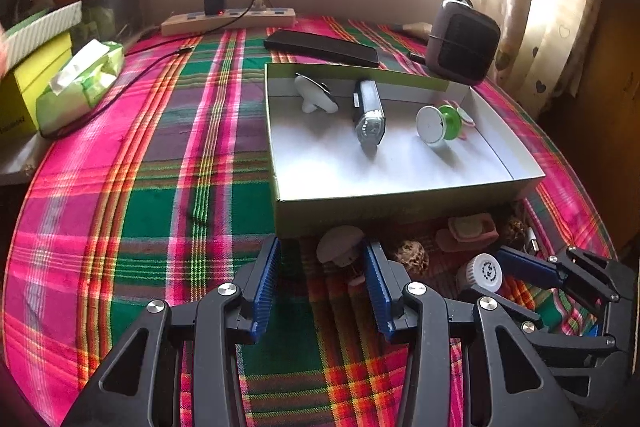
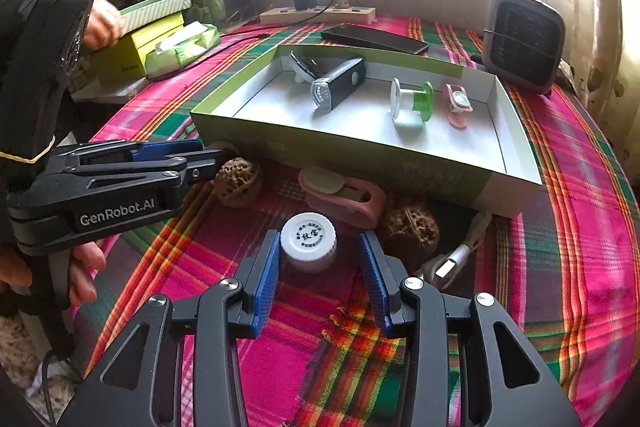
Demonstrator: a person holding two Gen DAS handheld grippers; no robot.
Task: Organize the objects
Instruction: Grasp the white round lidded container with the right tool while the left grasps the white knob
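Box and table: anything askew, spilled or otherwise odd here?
Nothing spilled or damaged. The flashlight and green spool lie on their sides in the box, loosely placed. Unsorted items remain on the cloth in front: a white-capped jar, a pink holder and two walnuts.

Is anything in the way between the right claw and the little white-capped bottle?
No. The right claw is open with the bottle just ahead of its fingers, and only bare cloth lies between them.

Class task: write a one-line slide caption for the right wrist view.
Right gripper open around a white-capped bottle, in front of a box on the plaid cloth.
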